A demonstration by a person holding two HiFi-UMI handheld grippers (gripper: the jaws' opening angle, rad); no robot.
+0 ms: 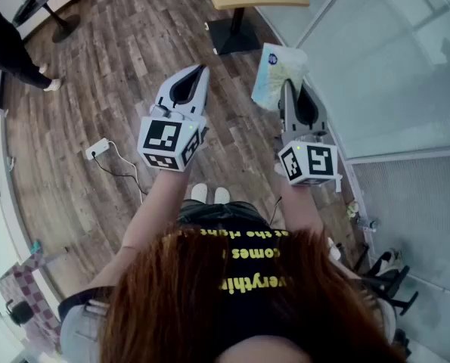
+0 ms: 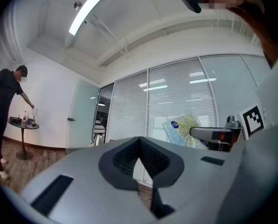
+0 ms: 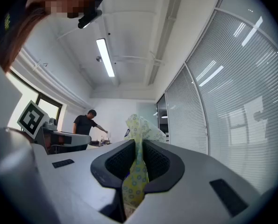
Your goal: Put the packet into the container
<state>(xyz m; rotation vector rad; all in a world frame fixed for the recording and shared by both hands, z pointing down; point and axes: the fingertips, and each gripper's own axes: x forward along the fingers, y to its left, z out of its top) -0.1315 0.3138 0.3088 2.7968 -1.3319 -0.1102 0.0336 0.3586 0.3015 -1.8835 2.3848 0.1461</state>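
Observation:
The packet (image 1: 276, 72) is pale, with a yellow and blue print, and sticks up past the tips of my right gripper (image 1: 290, 89). In the right gripper view the packet (image 3: 139, 125) is pinched flat between the two dark pads of my right gripper (image 3: 137, 169), which is shut on it. My left gripper (image 1: 197, 74) is held up beside it on the left, jaws together and nothing in them. In the left gripper view, past my left gripper (image 2: 139, 171), the packet (image 2: 184, 129) shows to the right. No container is in view.
Both grippers are held high above a wooden floor. A wooden table on a black base (image 1: 237, 35) stands ahead, a glass wall (image 1: 395, 59) to the right. A white power strip (image 1: 97, 148) lies on the floor at left. A person in black (image 2: 3, 101) stands at a small round table (image 2: 24, 124).

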